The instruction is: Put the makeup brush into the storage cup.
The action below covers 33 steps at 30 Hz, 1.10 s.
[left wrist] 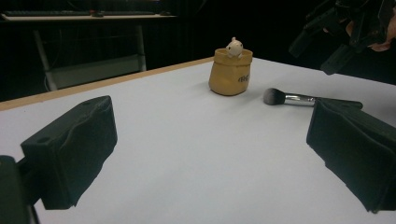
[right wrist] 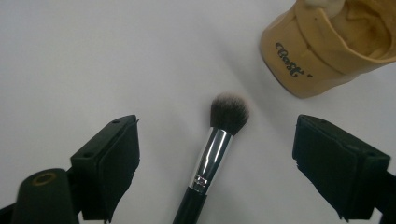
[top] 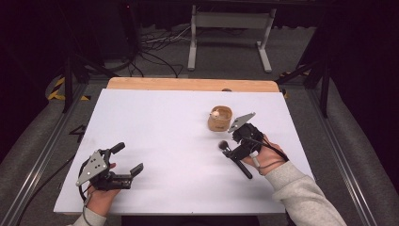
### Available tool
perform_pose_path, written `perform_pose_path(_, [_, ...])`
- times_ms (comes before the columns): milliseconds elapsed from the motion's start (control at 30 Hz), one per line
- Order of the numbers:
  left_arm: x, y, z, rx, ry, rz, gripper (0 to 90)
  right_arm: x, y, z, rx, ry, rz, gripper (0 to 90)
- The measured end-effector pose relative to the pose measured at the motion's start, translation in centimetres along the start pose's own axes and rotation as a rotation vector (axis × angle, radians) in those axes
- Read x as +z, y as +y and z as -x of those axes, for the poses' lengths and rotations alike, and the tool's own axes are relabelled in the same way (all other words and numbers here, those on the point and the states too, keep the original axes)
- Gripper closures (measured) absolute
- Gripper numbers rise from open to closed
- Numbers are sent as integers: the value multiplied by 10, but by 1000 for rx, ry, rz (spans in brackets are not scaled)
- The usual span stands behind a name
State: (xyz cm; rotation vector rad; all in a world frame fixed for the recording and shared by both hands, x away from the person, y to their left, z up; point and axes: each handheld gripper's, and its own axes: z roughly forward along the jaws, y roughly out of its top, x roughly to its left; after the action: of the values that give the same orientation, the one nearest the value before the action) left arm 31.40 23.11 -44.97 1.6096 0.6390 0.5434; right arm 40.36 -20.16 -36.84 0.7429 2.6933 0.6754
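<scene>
While lying flat on table (top: pixel 155 141): makeup brush (right wrist: pixel 212 147), ungrasped, between released right tongs (right wrist: pixel 215 168); pouch-shaped holder (right wrist: pixel 327 42) at 1 o'clock, unfilled; left tongs (left wrist: pixel 210 158) released, idle.

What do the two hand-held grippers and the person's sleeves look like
Each is black, with two chunky jaws padded in dark, matte material. The left hand-held gripper and the right hand-held gripper each carry a grey three-cornered plate on top, with small holes on the left one. Thin dark cables trail from both. The person wears light grey sleeves.

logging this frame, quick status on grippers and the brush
Left gripper open, idle near table edge. Right gripper open over makeup brush, not gripping. Brush flat beside tan pot. Nothing blocking.
</scene>
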Motion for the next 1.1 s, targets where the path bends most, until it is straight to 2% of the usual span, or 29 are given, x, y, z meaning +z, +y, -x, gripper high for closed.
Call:
perform_pose_path(267, [0, 1, 0, 1, -1, 2, 23, 11, 6, 6, -16, 30, -119, 162])
perform_pose_path(367, [1, 1, 1, 7, -4, -3, 23, 14, 5, 9, 21, 45, -123, 145])
perform_pose_path(500, [1, 1, 1, 2, -3, -3, 23, 20, 5, 14, 40, 64, -181, 147])
perform_pose_path(600, [1, 0, 0, 2, -5, -5, 23, 24, 6, 15, 62, 89, -203, 165])
perform_pose_path(833, [1, 1, 1, -2, -4, -3, 23, 32, 9, 18, 61, 76, -255, 208])
perform_pose_path(1100, [1, 1, 0, -2, 9, -3, 23, 40, 11, 18, 68, 85, -309, 271])
